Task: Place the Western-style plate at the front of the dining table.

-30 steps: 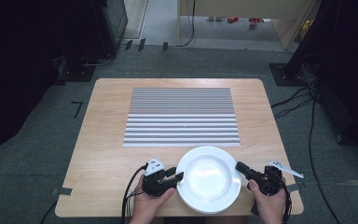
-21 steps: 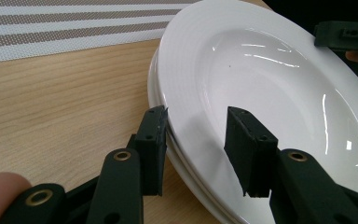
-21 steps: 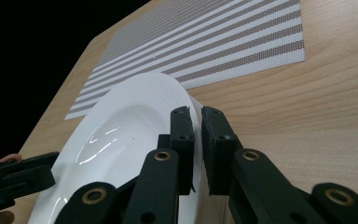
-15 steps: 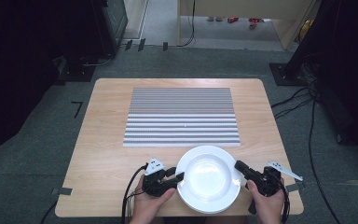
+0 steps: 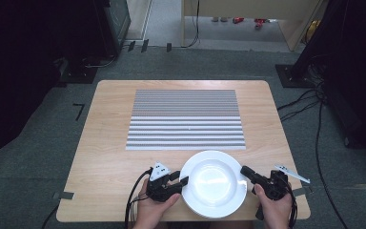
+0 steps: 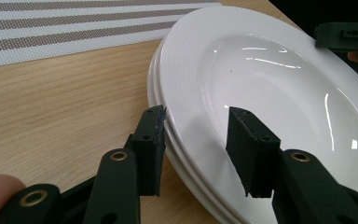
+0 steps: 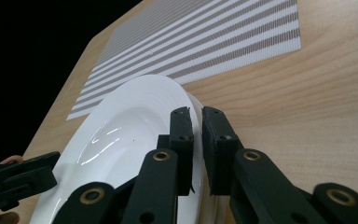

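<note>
Two stacked glossy white plates (image 5: 213,183)

Both forearms come in low at the near edge. The left gripper (image 5: 183,181) points inward to the right, its jaws parted with a clear gap. The right gripper (image 5: 244,171) points inward to the left, its jaws pinched nearly together.

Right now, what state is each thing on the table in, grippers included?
White round ceramic plates: stacked near the table's near edge, top one empty and glossy.
Grey-and-white striped woven placemat: flat, nothing on it, beyond the plates.
Left gripper: jaws astride the stack's rim, one outside, one over the bowl, not clamped.
Right gripper: jaws pinched on the top plate's rim.
Light wooden table: bears everything.
</note>
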